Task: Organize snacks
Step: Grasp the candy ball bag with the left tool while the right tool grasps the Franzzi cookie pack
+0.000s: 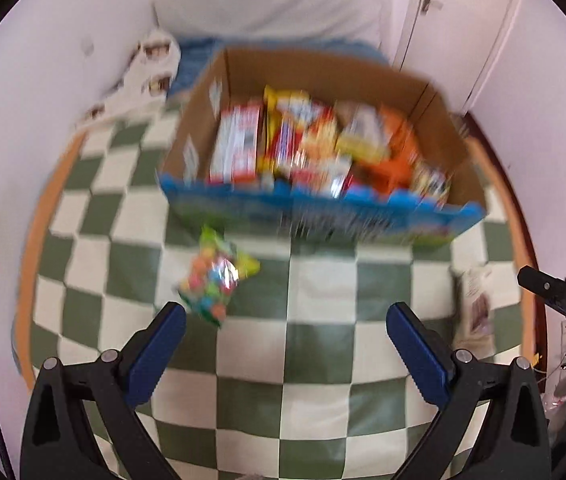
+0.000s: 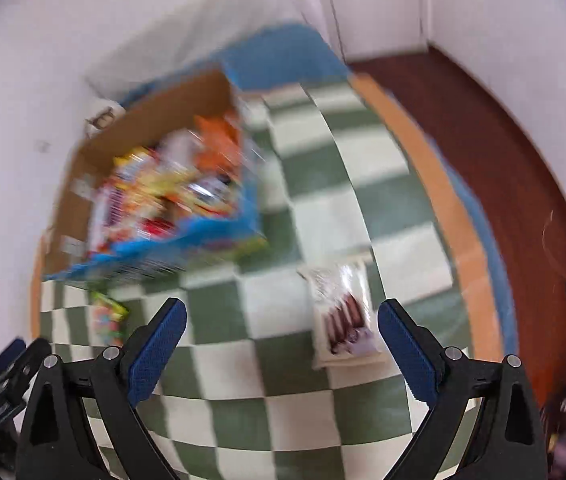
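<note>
A cardboard box [image 1: 439, 120] with a blue front, full of bright snack packs, stands on the green and white checked cloth [image 1: 323, 292]. A bag of coloured candies [image 1: 215, 276] lies in front of the box, just beyond my left gripper's left finger. A white packet with brown bars [image 2: 343, 312] lies between my right gripper's fingers, a little beyond them. My left gripper [image 1: 286, 316] is open and empty. My right gripper [image 2: 281, 312] is open and empty. The box [image 2: 155, 108] and the candy bag [image 2: 109, 318] also show in the right wrist view, blurred.
The white packet [image 1: 475, 308] lies at the cloth's right edge in the left wrist view, with the other gripper [image 1: 555, 292] beside it. White walls and a pillow [image 1: 267, 12] stand behind the box. Dark red floor [image 2: 495, 152] lies to the right of the cloth.
</note>
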`<move>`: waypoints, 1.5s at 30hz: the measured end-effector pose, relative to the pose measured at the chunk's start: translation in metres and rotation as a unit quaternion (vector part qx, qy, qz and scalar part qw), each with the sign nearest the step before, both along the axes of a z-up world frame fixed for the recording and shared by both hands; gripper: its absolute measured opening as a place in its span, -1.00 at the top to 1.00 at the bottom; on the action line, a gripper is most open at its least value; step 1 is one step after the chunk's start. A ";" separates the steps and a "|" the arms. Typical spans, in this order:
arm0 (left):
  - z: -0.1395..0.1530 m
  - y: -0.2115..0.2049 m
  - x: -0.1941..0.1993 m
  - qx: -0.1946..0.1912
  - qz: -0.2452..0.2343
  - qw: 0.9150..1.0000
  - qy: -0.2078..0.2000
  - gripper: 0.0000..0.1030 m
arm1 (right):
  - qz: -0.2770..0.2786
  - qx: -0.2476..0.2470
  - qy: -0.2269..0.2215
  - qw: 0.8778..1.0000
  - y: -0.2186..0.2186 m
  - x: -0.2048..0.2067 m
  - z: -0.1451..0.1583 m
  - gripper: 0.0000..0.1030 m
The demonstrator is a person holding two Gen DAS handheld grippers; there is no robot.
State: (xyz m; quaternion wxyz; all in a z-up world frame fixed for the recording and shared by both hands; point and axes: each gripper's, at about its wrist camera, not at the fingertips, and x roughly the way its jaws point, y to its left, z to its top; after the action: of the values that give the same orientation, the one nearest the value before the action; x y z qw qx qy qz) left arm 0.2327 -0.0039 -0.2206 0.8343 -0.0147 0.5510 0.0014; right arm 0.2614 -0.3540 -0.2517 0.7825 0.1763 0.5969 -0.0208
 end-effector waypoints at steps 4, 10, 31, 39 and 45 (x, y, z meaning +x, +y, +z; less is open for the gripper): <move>-0.045 0.008 -0.002 0.010 0.020 0.998 0.051 -0.99 | -0.002 -0.002 0.041 0.999 -0.013 0.012 -0.059 -0.91; -0.067 0.030 -0.008 0.028 0.041 0.996 0.078 -0.99 | 0.019 -0.017 0.077 0.997 -0.001 0.023 -0.121 -0.63; -0.130 0.042 0.092 0.072 -0.123 0.978 0.149 -0.98 | 0.149 0.036 0.092 0.984 0.128 -0.013 -0.130 -0.43; -0.137 0.058 0.083 -0.013 -0.033 0.984 0.174 0.06 | 0.136 0.038 0.083 0.986 0.117 -0.005 -0.125 -0.22; -0.150 0.063 0.018 -0.077 0.027 0.974 0.210 0.07 | 0.196 0.032 0.118 0.973 0.127 -0.036 -0.126 -0.21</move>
State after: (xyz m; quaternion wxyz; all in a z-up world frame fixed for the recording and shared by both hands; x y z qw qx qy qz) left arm 0.2509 0.0595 -0.3702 0.6963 -0.0934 0.7115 -0.0158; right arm 0.2259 -0.2271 -0.3781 0.6894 0.0769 0.7081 0.1318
